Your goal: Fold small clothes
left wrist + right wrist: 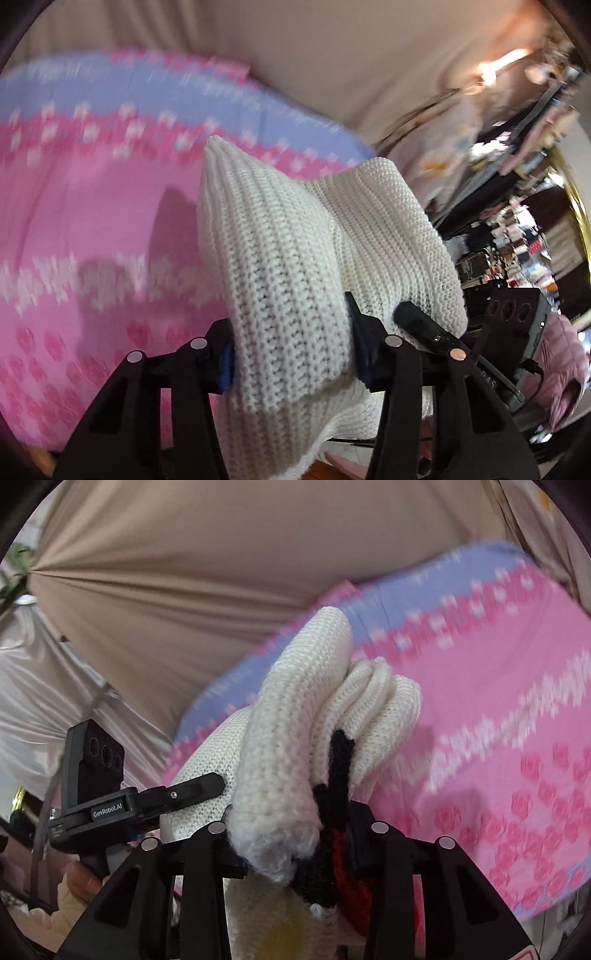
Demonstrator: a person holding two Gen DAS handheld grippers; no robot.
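A white knitted sweater (295, 266) is held in the air by both grippers above a pink and lilac patterned bedspread (92, 206). My left gripper (293, 360) is shut on a thick bunched fold of the sweater. My right gripper (295, 834) is shut on another bunched part of the sweater (303, 723), which there shows black and red knit trim (338, 775). In the left wrist view the right gripper (513, 325) shows just behind the sweater. In the right wrist view the left gripper (110, 794) shows at the left, its fingertip against the knit.
The bedspread (498, 701) fills the space below. A beige curtain (184, 572) hangs behind it. Cluttered dark shelves (517, 229) and a pink padded jacket (561, 369) are at the right of the left wrist view.
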